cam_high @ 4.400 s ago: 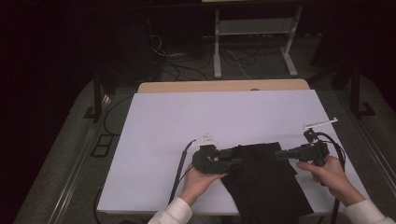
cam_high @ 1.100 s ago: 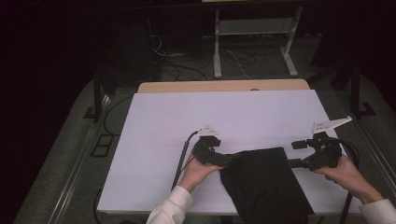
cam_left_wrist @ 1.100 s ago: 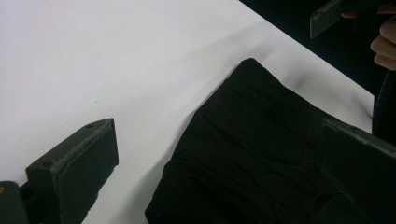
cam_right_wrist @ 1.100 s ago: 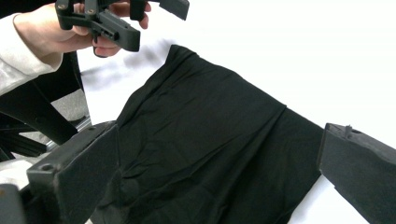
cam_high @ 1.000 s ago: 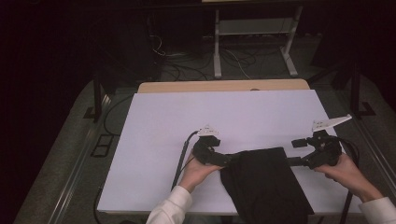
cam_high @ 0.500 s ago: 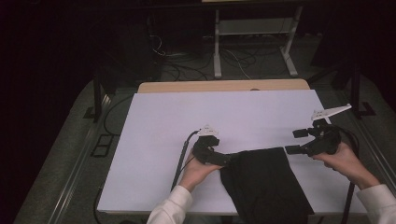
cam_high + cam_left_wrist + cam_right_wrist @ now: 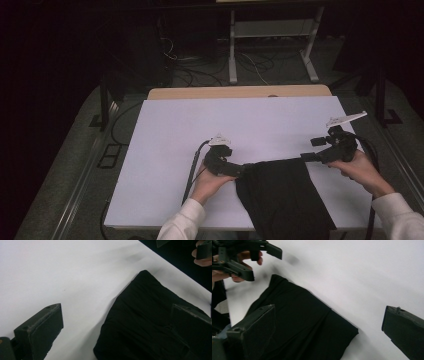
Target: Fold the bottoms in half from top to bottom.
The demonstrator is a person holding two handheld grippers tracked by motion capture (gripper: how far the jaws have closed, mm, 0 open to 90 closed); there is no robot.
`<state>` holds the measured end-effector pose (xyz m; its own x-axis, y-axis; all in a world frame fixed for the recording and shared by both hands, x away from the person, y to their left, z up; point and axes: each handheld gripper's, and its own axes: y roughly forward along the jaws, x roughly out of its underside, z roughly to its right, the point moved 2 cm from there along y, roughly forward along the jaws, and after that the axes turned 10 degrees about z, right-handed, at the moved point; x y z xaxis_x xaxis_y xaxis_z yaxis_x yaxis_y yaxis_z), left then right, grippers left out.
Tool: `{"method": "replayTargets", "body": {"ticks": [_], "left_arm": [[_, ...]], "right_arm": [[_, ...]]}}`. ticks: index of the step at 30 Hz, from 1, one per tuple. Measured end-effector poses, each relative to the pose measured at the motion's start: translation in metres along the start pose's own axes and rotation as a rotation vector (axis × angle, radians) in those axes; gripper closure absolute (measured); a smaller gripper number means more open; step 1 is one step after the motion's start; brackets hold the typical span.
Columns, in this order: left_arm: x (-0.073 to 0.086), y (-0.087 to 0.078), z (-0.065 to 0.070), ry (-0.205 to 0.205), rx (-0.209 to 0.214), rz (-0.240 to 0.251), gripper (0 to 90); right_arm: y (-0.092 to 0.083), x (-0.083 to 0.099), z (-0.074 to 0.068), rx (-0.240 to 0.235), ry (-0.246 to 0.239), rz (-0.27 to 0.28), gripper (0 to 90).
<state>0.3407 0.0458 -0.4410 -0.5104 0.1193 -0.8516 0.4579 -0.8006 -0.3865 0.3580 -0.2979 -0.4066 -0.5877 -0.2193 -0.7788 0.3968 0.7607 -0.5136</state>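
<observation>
A folded black cloth (image 7: 280, 197) lies at the table's near edge and hangs over the front. My left gripper (image 7: 239, 170) rests at its far left corner. In the left gripper view this gripper (image 7: 116, 315) is open wide, with its right jaw over the cloth (image 7: 142, 322) and its left jaw over bare table. My right gripper (image 7: 306, 157) is at the cloth's far right corner. The right gripper view shows this gripper (image 7: 329, 312) open too, with a corner of the cloth (image 7: 299, 320) lying flat between the jaws, ungripped.
The white table top (image 7: 240, 125) stretches bare beyond the cloth, with a wooden strip (image 7: 240, 92) along its far edge. Cables and a white stand (image 7: 270, 45) are on the dark floor behind. A cable (image 7: 192, 167) trails from the left gripper.
Over the last second the right gripper has moved away from the front edge, toward the far right. The left hand has barely moved. The cloth lies much the same.
</observation>
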Motion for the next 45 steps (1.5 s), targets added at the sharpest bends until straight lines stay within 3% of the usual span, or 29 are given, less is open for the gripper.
{"method": "replayTargets", "body": {"ticks": [11, 17, 24, 29, 39, 42, 45], "left_arm": [[0.004, 0.003, -0.003, 0.000, -0.001, -0.011, 0.0], [0.010, 0.006, -0.003, -0.029, 0.019, -0.004, 0.0], [0.015, 0.008, -0.002, -0.038, 0.045, -0.025, 0.0], [0.016, 0.010, -0.003, -0.065, 0.069, -0.041, 6.5], [0.023, 0.018, -0.004, -0.079, 0.082, -0.101, 23.8], [0.024, 0.020, -0.004, -0.106, 0.112, -0.106, 33.5], [0.026, 0.022, -0.005, -0.123, 0.131, -0.119, 47.2]], "right_arm": [[0.010, 0.015, 0.011, 0.017, 0.034, 0.023, 0.0], [0.011, 0.022, 0.014, 0.027, 0.047, 0.024, 0.0], [0.018, 0.031, 0.014, 0.035, 0.043, -0.017, 0.0], [0.023, 0.039, 0.015, 0.044, 0.032, -0.054, 0.0], [0.026, 0.043, 0.019, 0.004, 0.050, -0.053, 20.5], [0.030, 0.044, 0.021, -0.012, 0.052, -0.063, 28.2], [0.034, 0.043, 0.021, -0.020, 0.056, -0.068, 43.5]]}}
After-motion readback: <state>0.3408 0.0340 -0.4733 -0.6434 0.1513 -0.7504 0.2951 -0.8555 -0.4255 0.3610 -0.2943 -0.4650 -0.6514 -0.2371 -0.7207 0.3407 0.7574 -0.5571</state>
